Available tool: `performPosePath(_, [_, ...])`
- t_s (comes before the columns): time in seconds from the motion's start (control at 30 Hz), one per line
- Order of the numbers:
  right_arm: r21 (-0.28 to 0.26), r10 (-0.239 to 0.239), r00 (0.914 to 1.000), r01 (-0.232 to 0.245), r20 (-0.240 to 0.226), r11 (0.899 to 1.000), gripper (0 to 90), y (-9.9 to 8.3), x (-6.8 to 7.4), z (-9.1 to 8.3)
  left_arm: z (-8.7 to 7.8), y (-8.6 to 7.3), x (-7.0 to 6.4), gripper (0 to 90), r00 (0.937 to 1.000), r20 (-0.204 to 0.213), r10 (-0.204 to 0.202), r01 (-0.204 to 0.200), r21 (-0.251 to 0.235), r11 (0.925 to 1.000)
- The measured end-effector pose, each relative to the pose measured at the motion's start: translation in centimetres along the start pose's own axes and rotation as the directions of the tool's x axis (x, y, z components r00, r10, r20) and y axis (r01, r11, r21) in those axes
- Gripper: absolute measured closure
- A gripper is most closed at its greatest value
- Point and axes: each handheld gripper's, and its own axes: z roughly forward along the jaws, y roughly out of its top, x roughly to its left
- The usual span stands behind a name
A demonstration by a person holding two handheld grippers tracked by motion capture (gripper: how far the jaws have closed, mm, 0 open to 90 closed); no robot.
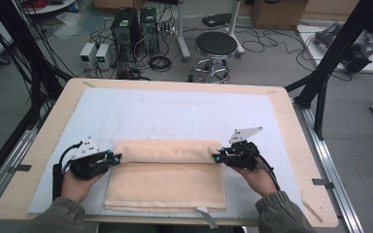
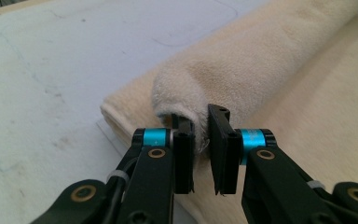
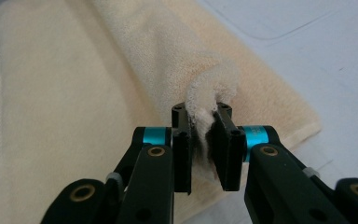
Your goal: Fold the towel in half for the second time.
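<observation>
Fingers of the left gripper [image 1: 117, 158] are pinched on the left end of the rolled part of a cream towel [image 1: 167, 179]. In the left gripper view the two black pads [image 2: 223, 149] stand close together with a fold of the roll's edge caught between them [image 2: 200, 140], and the roll [image 2: 261, 60] runs away from the fingertips toward the upper right. Just beyond and to the left of those fingertips lies the white mat [image 2: 51, 70], with a faint drawn outline on it. Below and to the right of the pads lies the flat, unrolled part of the towel.

Between the two grippers the roll [image 1: 167, 151] lies straight across the flat part, touching it along its length. The flat part spreads from the roll toward the person's side of the wooden table [image 1: 291, 126].

Fingers of the right gripper [image 1: 217, 158] are likewise clamped on the right end of the roll. In the right gripper view the pads [image 3: 226, 149] squeeze a tuft of terry cloth [image 3: 205, 126], which bulges out just above the fingertips. How much of the cloth sits between the pads is hard to judge, as they hide it. Each gripper is held by a hand [image 1: 80, 187] in an olive sleeve.
</observation>
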Motion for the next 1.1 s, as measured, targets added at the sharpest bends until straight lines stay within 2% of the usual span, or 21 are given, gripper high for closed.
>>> performPosePath(0.13, [0.02, 0.0, 0.9997, 0.001, -0.023, 1.0, 70.6, -1.1, 0.6, -0.1, -0.9, -1.4, -0.5, 73.0, 0.9996, 0.027, 0.012, -0.013, 0.044, 0.9989])
performPosePath(0.2, [0.011, 0.0, 0.9992, 0.0, -0.039, 1.0, 63.8, -1.4, 0.9, -0.7, -1.6, -1.8, -0.6, 68.6, 0.9993, 0.035, 0.012, -0.014, 0.047, 0.9988])
performPosePath(0.23, [-0.006, -0.002, 0.9994, 0.002, -0.033, 1.0, 60.9, -1.4, 1.1, -1.1, -1.9, -1.9, -0.6, 67.4, 0.999, 0.042, 0.013, -0.015, 0.048, 0.9987])
performPosePath(0.3, [-0.03, -0.008, 0.9988, 0.006, -0.048, 1.0, 58.6, -1.3, 1.4, -1.8, -2.5, -1.8, -0.7, 63.2, 0.9986, 0.048, 0.022, -0.024, 0.042, 0.9988])
performPosePath(0.4, [-0.067, -0.026, 0.9988, 0.023, -0.042, 0.998, 56.3, -0.8, 1.7, -2.8, -3.1, -1.4, -0.7, 59.3, 0.9981, 0.047, 0.041, -0.042, 0.025, 0.9988])
performPosePath(0.57, [-0.06, -0.033, 0.9994, 0.033, -0.009, 0.998, 52.7, -0.1, 1.2, -2.6, -3.3, -0.6, -0.8, 56.0, 0.998, 0.045, 0.044, -0.044, -0.01, 0.999])
performPosePath(0.7, [-0.04, -0.026, 0.9993, 0.027, 0.028, 0.999, 49.3, 0.2, 0.0, -1.5, -2.4, 0.0, 0.0, 53.6, 0.9987, 0.034, 0.038, -0.038, -0.015, 0.9992])
performPosePath(0.8, [-0.046, 0.002, 0.9983, 0.001, 0.058, 0.999, 47.2, 0.6, -1.6, -0.4, -0.8, 0.7, 1.1, 51.8, 0.9997, 0.008, 0.021, -0.021, -0.004, 0.9998])
performPosePath(0.87, [-0.042, 0.011, 0.9971, -0.008, 0.075, 0.999, 45.3, 1.0, -2.4, 0.4, 0.8, 1.2, 2.1, 49.3, 0.9999, -0.013, -0.009, 0.01, 0.01, 0.9999])
performPosePath(0.93, [-0.039, 0.027, 0.9972, -0.024, 0.07, 0.999, 42.4, 1.2, -3.3, 1.3, 2.0, 1.6, 3.0, 47.4, 0.9988, -0.035, -0.036, 0.036, 0.007, 0.9993])
performPosePath(1.0, [-0.021, 0.025, 0.9969, -0.024, 0.075, 0.999, 40.1, 1.4, -3.9, 2.3, 3.1, 1.9, 3.8, 43.9, 0.9966, -0.045, -0.068, 0.07, 0.029, 0.9971])
performPosePath(1.1, [0.008, 0.035, 0.9962, -0.036, 0.08, 0.999, 36.5, 1.5, -4.7, 3.4, 4.3, 1.9, 4.5, 41.7, 0.9944, -0.071, -0.077, 0.08, 0.033, 0.9963])
